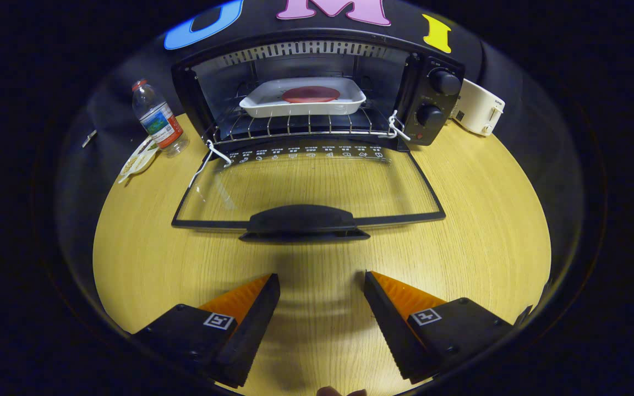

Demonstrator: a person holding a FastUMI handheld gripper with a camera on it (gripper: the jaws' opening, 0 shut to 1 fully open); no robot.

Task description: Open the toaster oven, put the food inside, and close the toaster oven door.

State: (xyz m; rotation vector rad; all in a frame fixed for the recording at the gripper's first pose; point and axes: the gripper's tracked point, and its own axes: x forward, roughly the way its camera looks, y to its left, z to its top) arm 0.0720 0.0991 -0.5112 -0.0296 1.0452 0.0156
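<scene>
A light wood-grain tabletop [460, 231] fills the lower and middle frame; black cloth wall [113, 71] rises behind, dimly lit at upper left.

Light falls from above onto the desk [471, 220], which shows bright and evenly lit, dimming toward its rim. The open claw [321, 286], fingers apart with nothing between them, throws a soft shadow just ahead. Faint glare streaks the lowered glass door [306, 187]. Fisheye distortion bows the desk's edges; the middle stays sharp.
</scene>
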